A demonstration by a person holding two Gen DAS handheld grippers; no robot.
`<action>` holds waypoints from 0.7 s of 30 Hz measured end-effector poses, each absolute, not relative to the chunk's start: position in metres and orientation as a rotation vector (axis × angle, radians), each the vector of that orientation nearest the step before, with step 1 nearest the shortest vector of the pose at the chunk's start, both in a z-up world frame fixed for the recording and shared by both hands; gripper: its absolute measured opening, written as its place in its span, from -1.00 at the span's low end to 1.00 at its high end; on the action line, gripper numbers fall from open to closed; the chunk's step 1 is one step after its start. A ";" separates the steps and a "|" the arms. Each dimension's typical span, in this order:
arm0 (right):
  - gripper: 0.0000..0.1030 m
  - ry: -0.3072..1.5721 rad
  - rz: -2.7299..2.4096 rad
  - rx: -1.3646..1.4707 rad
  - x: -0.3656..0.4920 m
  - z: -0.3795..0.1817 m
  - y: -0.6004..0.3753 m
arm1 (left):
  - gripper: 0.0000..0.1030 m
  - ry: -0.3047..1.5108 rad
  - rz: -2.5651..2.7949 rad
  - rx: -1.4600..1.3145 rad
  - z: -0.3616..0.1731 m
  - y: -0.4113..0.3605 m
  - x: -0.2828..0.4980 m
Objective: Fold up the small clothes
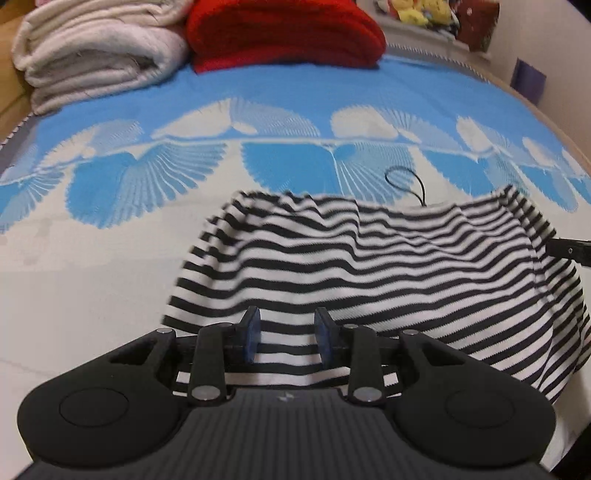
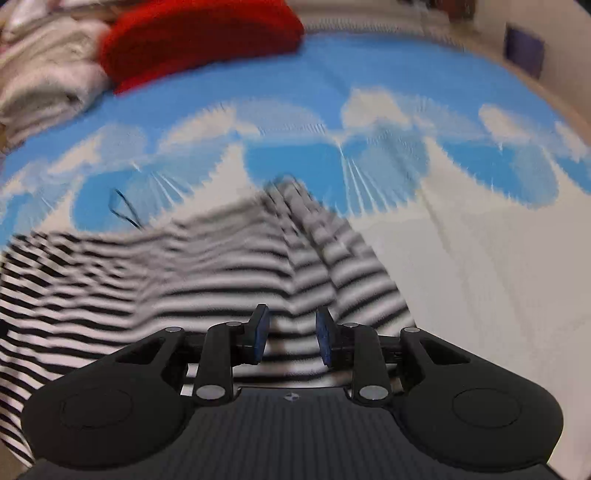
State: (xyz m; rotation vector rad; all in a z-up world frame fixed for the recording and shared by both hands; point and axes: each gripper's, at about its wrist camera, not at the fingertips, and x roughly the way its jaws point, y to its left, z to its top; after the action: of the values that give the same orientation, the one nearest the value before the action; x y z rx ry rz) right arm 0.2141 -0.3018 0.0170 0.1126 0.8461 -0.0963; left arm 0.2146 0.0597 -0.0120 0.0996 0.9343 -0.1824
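Bedding in blue and white [image 1: 92, 288] carries the work, with a folded cream blanket [image 1: 92, 55] and a red blanket [image 1: 284, 33] stacked at the far end. Near the front edge of the bed lies the striped garment [image 1: 369, 266], rumpled and partly raised, a thin black loop [image 1: 406, 184] showing at its far edge. Left tongs [image 1: 286, 341] stand apart with striped cloth passing between the blue pads; whether they pinch it cannot be told. Right tongs [image 2: 291, 338] likewise stand apart over the garment, in a blurred view. Judged step: lifting or spreading the garment ahead of a fold. Next move calls for a firm pinch on both near corners and even tension.
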 end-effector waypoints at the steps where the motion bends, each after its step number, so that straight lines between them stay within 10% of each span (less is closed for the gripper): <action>1: -0.43 0.809 -0.042 0.096 0.209 0.023 -0.290 | -0.32 0.924 -0.178 0.093 -0.009 0.063 0.212; 21: -0.25 0.976 -0.030 -0.049 0.206 -0.002 -0.269 | -0.03 0.873 -0.135 0.069 0.011 0.104 0.177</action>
State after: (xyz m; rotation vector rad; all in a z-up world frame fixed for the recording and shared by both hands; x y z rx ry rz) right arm 0.2058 -0.2694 -0.0024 -0.0490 0.9763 -0.0305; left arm 0.1775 0.1044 0.0115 0.0688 0.8729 -0.1353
